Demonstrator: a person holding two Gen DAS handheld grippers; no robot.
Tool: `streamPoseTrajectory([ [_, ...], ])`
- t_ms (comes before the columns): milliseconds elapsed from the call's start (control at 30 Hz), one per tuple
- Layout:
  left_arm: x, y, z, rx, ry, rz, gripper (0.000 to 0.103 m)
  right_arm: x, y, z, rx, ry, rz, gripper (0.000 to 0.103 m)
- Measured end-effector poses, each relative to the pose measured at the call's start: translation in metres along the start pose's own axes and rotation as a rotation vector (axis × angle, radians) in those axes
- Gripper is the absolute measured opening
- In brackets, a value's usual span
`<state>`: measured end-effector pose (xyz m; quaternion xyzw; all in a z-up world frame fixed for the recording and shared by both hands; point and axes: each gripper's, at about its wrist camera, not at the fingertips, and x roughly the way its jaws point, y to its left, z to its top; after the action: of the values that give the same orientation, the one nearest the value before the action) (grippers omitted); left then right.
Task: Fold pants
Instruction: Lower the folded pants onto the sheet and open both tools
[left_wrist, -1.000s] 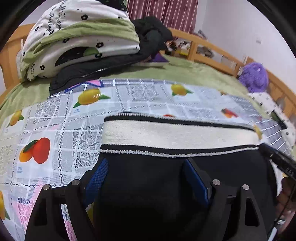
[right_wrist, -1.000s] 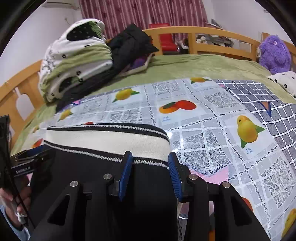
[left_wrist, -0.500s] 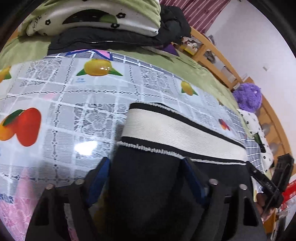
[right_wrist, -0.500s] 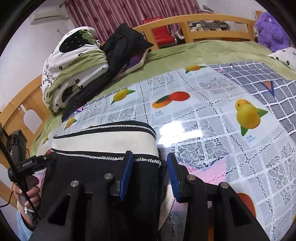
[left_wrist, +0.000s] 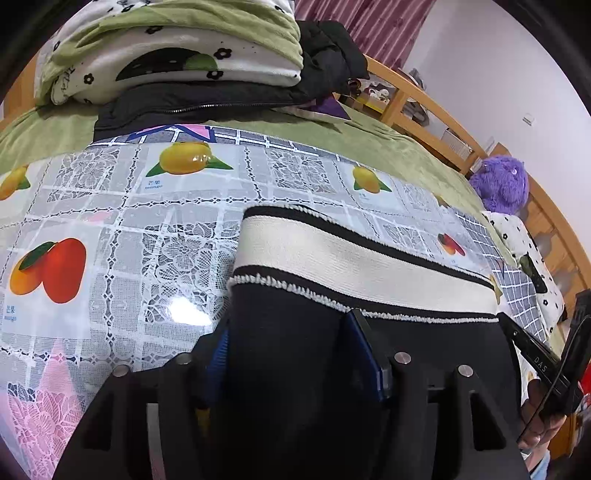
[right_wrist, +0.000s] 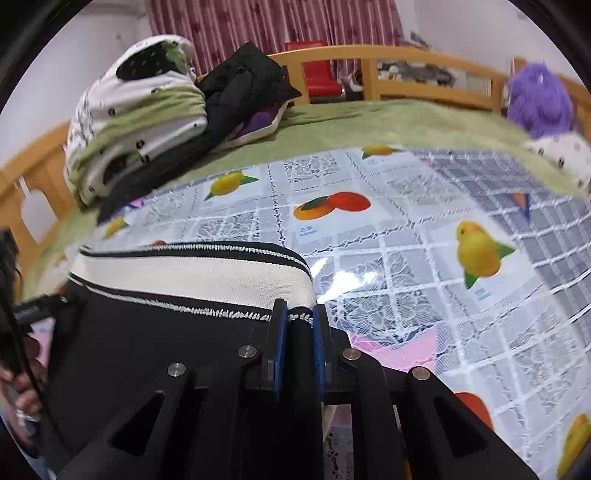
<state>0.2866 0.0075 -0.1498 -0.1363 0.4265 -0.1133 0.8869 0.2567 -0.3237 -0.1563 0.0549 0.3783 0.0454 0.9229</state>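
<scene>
The black knit pants with a cream waistband (left_wrist: 354, 258) lie on the fruit-print plastic sheet (right_wrist: 424, 229) near its front edge. The right gripper (right_wrist: 299, 332) pinches the waistband's corner; the left gripper (left_wrist: 291, 343) straddles fabric, fingers spread. Close left before lifting evenly.

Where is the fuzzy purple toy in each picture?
Left wrist view: the purple plush toy sits at the right edge, on the far side of the bed by the wooden bed rail.
Right wrist view: the purple plush toy is in the upper right corner, blurred, in front of the same rail.
Shared landmark: the white waistband of the black pants, lying on the fruit-print cloth.
</scene>
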Motion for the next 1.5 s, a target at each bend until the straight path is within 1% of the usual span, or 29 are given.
streamPoseTrajectory([
  [33,0.000,0.000,-0.001,0.003,0.010,-0.007,0.059,-0.001,-0.002,0.000,0.003,0.003,0.002,0.015],
  [100,-0.003,0.003,-0.003,0.002,0.032,-0.016,0.059,-0.004,-0.009,0.000,0.034,0.020,0.005,0.024],
  [133,-0.005,0.005,-0.005,-0.002,0.050,-0.015,0.059,-0.007,-0.015,-0.001,0.074,0.043,0.024,0.029],
  [200,-0.014,0.007,-0.012,-0.007,0.086,-0.011,0.058,-0.017,-0.026,-0.007,0.136,0.086,0.082,0.029],
  [233,-0.020,0.008,-0.018,-0.009,0.097,0.006,0.058,-0.024,-0.030,-0.013,0.151,0.110,0.103,0.029],
  [333,-0.041,0.009,-0.044,0.007,0.139,0.039,0.058,-0.046,-0.034,-0.039,0.168,0.145,0.117,0.029],
  [400,-0.059,0.008,-0.065,0.040,0.145,0.057,0.058,-0.066,-0.033,-0.056,0.167,0.139,0.112,0.029],
  [467,-0.079,0.006,-0.089,0.082,0.154,0.065,0.058,-0.078,-0.031,-0.068,0.171,0.161,0.121,0.029],
  [533,-0.100,0.005,-0.107,0.117,0.140,0.071,0.058,-0.087,-0.029,-0.081,0.177,0.196,0.130,0.029],
  [567,-0.112,0.005,-0.117,0.136,0.120,0.074,0.059,-0.091,-0.027,-0.087,0.179,0.206,0.122,0.029],
  [633,-0.134,0.007,-0.136,0.182,0.103,0.061,0.059,-0.102,-0.024,-0.097,0.181,0.202,0.102,0.029],
  [733,-0.153,0.011,-0.162,0.245,0.107,0.066,0.059,-0.116,-0.022,-0.108,0.214,0.221,0.137,0.030],
  [767,-0.154,0.010,-0.167,0.264,0.113,0.084,0.059,-0.119,-0.021,-0.110,0.217,0.224,0.140,0.030],
  [833,-0.153,0.011,-0.178,0.308,0.119,0.172,0.057,-0.123,-0.017,-0.113,0.205,0.231,0.122,0.029],
  [867,-0.152,0.011,-0.181,0.331,0.118,0.196,0.057,-0.125,-0.017,-0.112,0.209,0.228,0.109,0.030],
  [933,-0.153,0.007,-0.184,0.373,0.107,0.210,0.057,-0.132,-0.016,-0.113,0.214,0.215,0.104,0.030],
  [1000,-0.151,0.000,-0.186,0.410,0.108,0.198,0.057,-0.136,-0.013,-0.112,0.210,0.213,0.107,0.029],
  [1033,-0.149,-0.004,-0.187,0.429,0.108,0.205,0.057,-0.137,-0.013,-0.112,0.209,0.212,0.104,0.029],
  [1133,-0.138,-0.015,-0.189,0.503,0.081,0.261,0.058,-0.140,-0.013,-0.111,0.217,0.204,0.095,0.030],
  [1167,-0.137,-0.018,-0.189,0.518,0.072,0.267,0.047,-0.140,-0.013,-0.111,0.220,0.204,0.096,0.030],
  [1200,-0.136,-0.021,-0.187,0.524,0.072,0.245,0.024,-0.140,-0.013,-0.111,0.221,0.206,0.093,0.030],
  [1233,-0.140,-0.022,-0.184,0.499,0.051,0.228,0.019,-0.140,-0.013,-0.111,0.220,0.208,0.084,0.030],
  [1267,-0.148,-0.022,-0.179,0.461,-0.002,0.214,0.016,-0.140,-0.013,-0.112,0.219,0.208,0.080,0.029],
  [1300,-0.158,-0.019,-0.176,0.415,-0.059,0.167,0.016,-0.141,-0.013,-0.112,0.219,0.207,0.078,0.029],
  [1333,-0.164,-0.014,-0.173,0.372,-0.086,0.134,0.016,-0.141,-0.012,-0.111,0.219,0.207,0.078,0.029],
  [1367,-0.163,-0.009,-0.172,0.337,-0.087,0.122,0.016,-0.141,-0.012,-0.111,0.218,0.207,0.079,0.029],
  [1400,-0.154,-0.004,-0.175,0.314,-0.056,0.133,0.016,-0.140,-0.012,-0.111,0.216,0.211,0.081,0.030],
  [1467,-0.135,-0.002,-0.186,0.342,0.006,0.183,0.016,-0.134,-0.011,-0.112,0.211,0.236,0.079,0.029],
  [1500,-0.137,-0.004,-0.192,0.373,-0.012,0.195,0.018,-0.131,-0.012,-0.113,0.207,0.252,0.074,0.029],
])
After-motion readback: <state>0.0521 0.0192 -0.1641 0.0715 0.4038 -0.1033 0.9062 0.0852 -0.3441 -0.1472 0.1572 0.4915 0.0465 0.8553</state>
